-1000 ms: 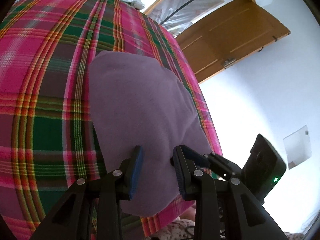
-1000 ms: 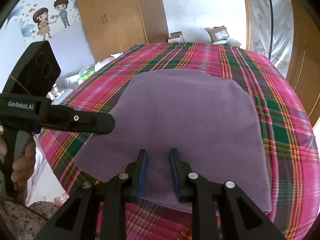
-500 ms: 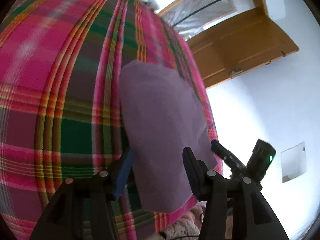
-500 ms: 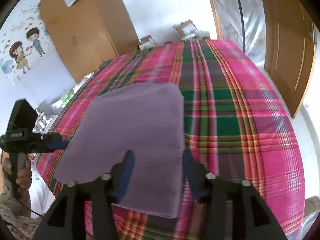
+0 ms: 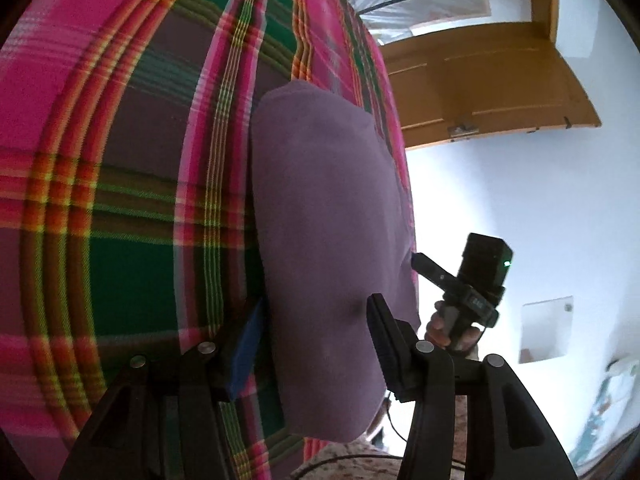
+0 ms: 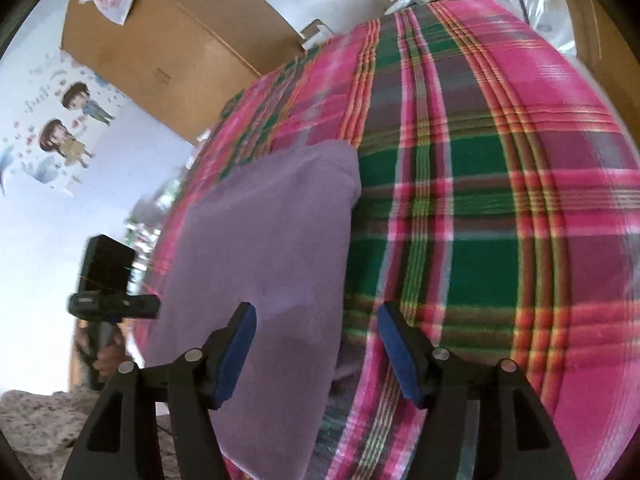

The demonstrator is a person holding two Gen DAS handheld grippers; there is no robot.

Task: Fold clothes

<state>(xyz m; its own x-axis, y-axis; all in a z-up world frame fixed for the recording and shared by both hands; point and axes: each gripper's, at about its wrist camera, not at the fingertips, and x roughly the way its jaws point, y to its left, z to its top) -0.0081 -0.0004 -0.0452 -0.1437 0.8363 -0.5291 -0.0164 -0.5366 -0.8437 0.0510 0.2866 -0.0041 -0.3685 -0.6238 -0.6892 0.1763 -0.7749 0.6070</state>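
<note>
Purple garment (image 5: 328, 216): a folded purple fleece piece lying flat on the plaid bedspread (image 5: 120, 184), near the bed's close edge; which kind of garment it is I cannot tell.
Left claw (image 5: 316, 344): wide apart and holding nothing; it hangs over the garment's near end, one blue pad (image 5: 246, 344) past the cloth's left edge, the other over the cloth.
Right claw (image 6: 316, 352): also spread wide, empty; its left pad (image 6: 236, 352) is over the purple cloth, its right pad over the bare plaid.
Other views: each claw shows in the other's camera, gripped by a hand (image 5: 448, 326).
Room: wooden door (image 5: 480, 92), wooden wardrobe (image 6: 160, 48), cartoon wall sticker (image 6: 68, 128).
</note>
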